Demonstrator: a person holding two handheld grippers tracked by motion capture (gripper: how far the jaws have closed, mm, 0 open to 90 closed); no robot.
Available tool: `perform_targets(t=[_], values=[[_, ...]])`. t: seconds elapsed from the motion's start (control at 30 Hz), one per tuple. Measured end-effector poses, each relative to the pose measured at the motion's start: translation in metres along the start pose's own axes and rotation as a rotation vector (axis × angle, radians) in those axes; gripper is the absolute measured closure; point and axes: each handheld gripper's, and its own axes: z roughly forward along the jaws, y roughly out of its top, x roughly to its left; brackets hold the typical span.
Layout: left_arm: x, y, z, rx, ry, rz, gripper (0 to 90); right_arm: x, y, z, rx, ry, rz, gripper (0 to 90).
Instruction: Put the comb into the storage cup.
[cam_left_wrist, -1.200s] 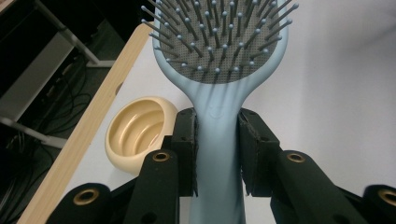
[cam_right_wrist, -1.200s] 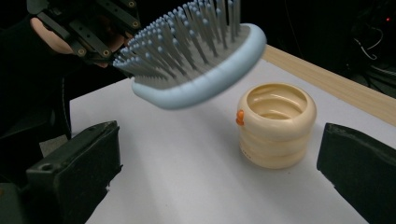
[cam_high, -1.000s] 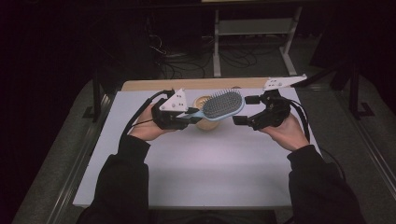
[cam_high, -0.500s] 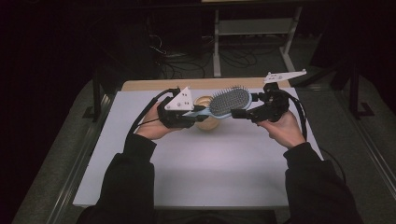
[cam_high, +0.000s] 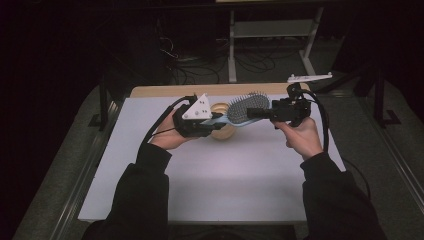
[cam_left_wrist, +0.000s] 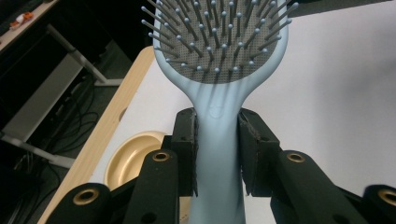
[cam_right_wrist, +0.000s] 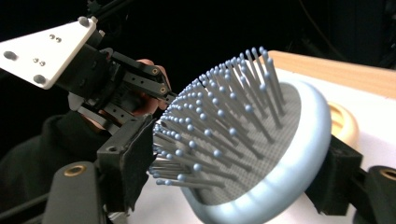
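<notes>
now the brush (cam_high: 246, 108) stands tilted with its bristles turned toward the person, where a second ago it lay flatter between the hands. the left gripper (cam_high: 209, 124) has its fingers (cam_left_wrist: 186, 140) closed on the handle, above the bowl (cam_high: 223, 131). the right gripper (cam_high: 256, 113) has moved in: its fingers (cam_right_wrist: 130, 154) bracket the head, one pad at the bristle tips, one behind the back, contact not certain. the brush hangs clear of the counter (cam_high: 230, 185). judgement: a handover or two-handed regrasp is under way.

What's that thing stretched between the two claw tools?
A pale blue hairbrush: the left gripper clamps its handle, and the right gripper's jaws straddle its bristled head, as both gripper views show.
</notes>
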Motion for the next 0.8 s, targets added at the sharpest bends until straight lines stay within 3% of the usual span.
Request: perform_targets(t=[0.2,0.53,0.8], values=[[-0.001,0.0,0.0,0.005,0.018,0.009,70.2,-0.003,0.001,-0.002,-0.016,0.01,0.076,34.1],[-0.004,-0.008,0.007,0.043,0.032,0.023,70.0,0.002,0.007,0.003,0.037,-0.034,0.069,49.3],[-0.004,-0.009,0.004,0.009,0.03,0.001,70.0,0.013,0.018,0.003,0.063,-0.061,0.031,56.5]])
